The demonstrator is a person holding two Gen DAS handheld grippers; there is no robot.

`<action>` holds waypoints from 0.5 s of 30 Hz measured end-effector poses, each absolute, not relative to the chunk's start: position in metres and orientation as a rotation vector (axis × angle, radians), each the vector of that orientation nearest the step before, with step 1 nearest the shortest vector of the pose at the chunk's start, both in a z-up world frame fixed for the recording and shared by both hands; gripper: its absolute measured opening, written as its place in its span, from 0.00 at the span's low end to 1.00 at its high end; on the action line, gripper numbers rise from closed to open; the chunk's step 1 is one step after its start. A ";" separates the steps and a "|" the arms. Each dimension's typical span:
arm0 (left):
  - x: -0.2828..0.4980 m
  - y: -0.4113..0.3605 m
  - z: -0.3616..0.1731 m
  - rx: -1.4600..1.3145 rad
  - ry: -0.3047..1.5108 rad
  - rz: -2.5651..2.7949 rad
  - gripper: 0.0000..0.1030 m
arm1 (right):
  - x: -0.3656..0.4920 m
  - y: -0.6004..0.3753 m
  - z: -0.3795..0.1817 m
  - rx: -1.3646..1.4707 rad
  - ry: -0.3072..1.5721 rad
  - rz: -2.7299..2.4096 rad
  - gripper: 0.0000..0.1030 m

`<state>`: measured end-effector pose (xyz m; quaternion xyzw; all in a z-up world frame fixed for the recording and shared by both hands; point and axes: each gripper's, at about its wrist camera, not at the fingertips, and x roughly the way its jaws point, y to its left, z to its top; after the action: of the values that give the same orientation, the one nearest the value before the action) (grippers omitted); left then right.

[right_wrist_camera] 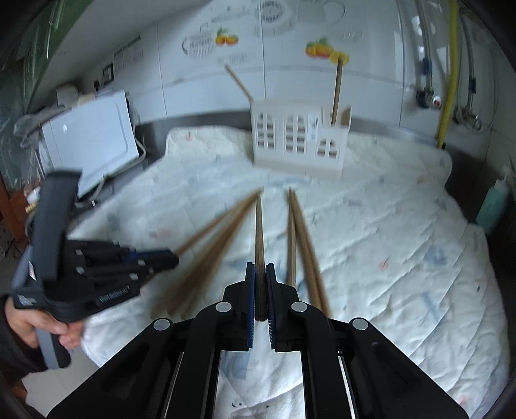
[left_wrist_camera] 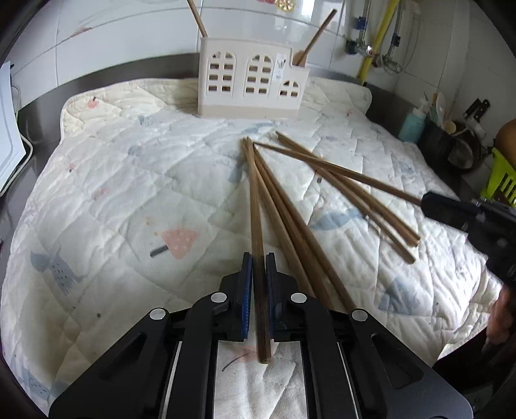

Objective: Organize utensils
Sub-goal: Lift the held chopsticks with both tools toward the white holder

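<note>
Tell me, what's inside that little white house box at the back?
Two wooden sticks, probably chopsticks, poke out of the white house-shaped holder: one leaning at its left end, one in the lower right section. Their bottoms are hidden behind the walls, so anything else inside can't be seen.

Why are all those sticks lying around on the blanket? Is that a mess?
A bit messy, yes. Several loose chopsticks lie fanned out and crossing on the quilted cloth instead of standing in the white house-shaped holder, where only two stand. The left gripper and right gripper each pinch one.
</note>
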<state>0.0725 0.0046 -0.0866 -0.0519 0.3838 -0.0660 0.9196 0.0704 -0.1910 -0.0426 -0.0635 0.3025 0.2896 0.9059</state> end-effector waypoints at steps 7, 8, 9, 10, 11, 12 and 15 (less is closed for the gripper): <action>0.072 0.011 -0.064 -0.114 0.708 -0.138 0.05 | 0.076 -0.195 -0.003 -0.087 0.541 0.613 0.06; 0.073 0.011 -0.061 -0.117 0.696 -0.141 0.05 | 0.078 -0.195 0.002 -0.078 0.531 0.618 0.06; 0.074 0.011 -0.056 -0.111 0.678 -0.141 0.05 | 0.080 -0.196 0.007 -0.071 0.523 0.622 0.06; 0.075 0.012 -0.053 -0.110 0.667 -0.142 0.05 | 0.083 -0.195 0.013 -0.062 0.513 0.629 0.06; 0.077 0.013 -0.051 -0.112 0.659 -0.146 0.05 | 0.086 -0.195 0.017 -0.053 0.506 0.636 0.06; 0.079 0.013 -0.047 -0.114 0.646 -0.147 0.05 | 0.087 -0.195 0.021 -0.047 0.500 0.640 0.06; 0.087 0.015 -0.037 -0.119 0.608 -0.151 0.05 | 0.095 -0.191 0.034 -0.045 0.473 0.647 0.06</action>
<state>0.0869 0.0149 -0.0369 -0.0583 0.2988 -0.0742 0.9496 0.0949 -0.1914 0.0344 -0.0219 0.2303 0.3148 0.9205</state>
